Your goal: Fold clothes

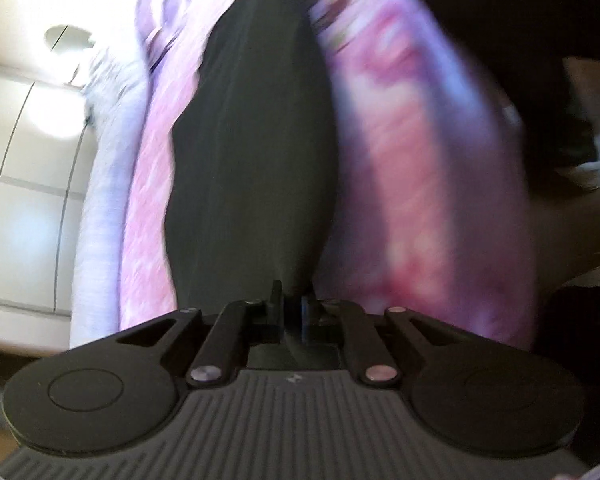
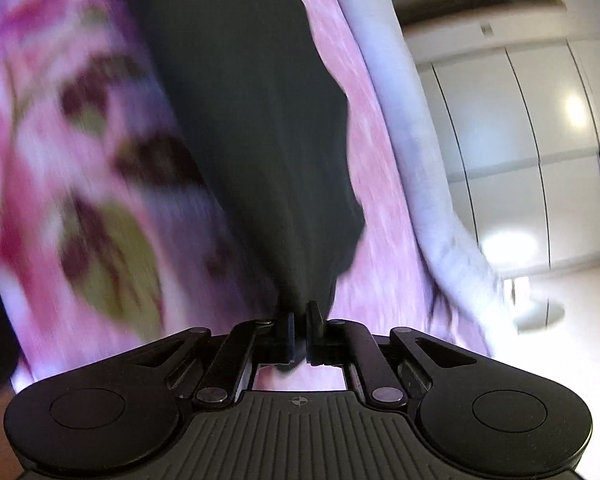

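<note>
Blk garment (image 1: 252, 152), pink floral bedspread (image 2: 80, 140), wht wardrobe (image 2: 520, 140).

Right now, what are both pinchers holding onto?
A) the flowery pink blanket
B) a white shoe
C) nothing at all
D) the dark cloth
D: the left gripper and the right gripper are each shut on an edge of the dark cloth, which lies over the flowery pink blanket.

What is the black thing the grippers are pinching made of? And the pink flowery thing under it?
The dark, plain garment looks like soft, matte knit cloth: it bunches into folds where the right gripper pinches it. The pink flowered cover beneath seems to be printed woven or fleecy fabric, but blur hides its texture.
</note>
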A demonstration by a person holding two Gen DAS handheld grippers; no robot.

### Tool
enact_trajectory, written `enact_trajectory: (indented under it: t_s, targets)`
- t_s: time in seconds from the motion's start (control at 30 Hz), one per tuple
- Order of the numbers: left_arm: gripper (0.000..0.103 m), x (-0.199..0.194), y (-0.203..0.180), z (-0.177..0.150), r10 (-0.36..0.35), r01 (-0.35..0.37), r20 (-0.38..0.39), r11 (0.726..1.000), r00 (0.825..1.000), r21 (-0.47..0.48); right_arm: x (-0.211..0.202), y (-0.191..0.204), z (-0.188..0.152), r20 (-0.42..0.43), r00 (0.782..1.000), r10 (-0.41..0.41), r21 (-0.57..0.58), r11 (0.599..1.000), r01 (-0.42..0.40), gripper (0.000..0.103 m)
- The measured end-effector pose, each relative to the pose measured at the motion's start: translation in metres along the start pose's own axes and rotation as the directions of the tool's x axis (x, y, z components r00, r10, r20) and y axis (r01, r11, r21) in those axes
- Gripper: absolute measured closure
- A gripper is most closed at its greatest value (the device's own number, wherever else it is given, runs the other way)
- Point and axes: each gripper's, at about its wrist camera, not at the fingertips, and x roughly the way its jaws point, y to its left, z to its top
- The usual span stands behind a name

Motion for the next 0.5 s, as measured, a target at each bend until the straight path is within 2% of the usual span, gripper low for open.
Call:
enact_trajectory:
  t_s: [0.1,0.2,0.27,0.33,0.4,0.47,0.5]
  targets:
    - [0.093,-0.006,-0.018,0.01,-0.02,0.02,0.006,1.0,1.0,0.021,0.004,0.007,-0.017,-0.075,0.996,0.041,0.014,0.999,-0.04,0.1]
    - [0.09,-0.013,-0.023,-0.002,-0.038,0.038,-0.009,0.999,0.999,-0.013,-0.006,0.022,-0.025,-0.143,0.989,0.025,-0.003,1.0,-0.026,0.1]
    - [0.089,-0.023,-0.024,-0.014,-0.044,0.044,-0.01,0.997,0.999,-0.06,-0.028,0.025,-0.023,-0.126,0.992,-0.004,0.015,1.0,0.006,0.096]
    - [0.088,-0.031,-0.02,-0.027,-0.045,0.044,-0.008,0.992,0.999,-0.12,-0.055,0.025,-0.008,-0.061,0.998,0.001,0.066,0.998,0.003,0.085]
    - [0.086,-0.04,-0.014,-0.041,-0.046,0.044,-0.002,0.979,0.999,-0.198,-0.08,0.03,0.019,0.041,0.999,0.012,0.103,0.995,-0.016,0.041]
    - [0.085,-0.044,-0.007,-0.053,-0.023,0.021,-0.005,0.966,1.0,-0.259,-0.099,0.036,0.05,0.168,0.985,0.039,0.116,0.992,-0.059,0.037]
    - [0.085,-0.046,-0.003,-0.06,-0.011,0.009,-0.007,0.957,1.0,-0.288,-0.108,0.04,0.071,0.238,0.969,0.072,0.114,0.988,-0.101,0.037]
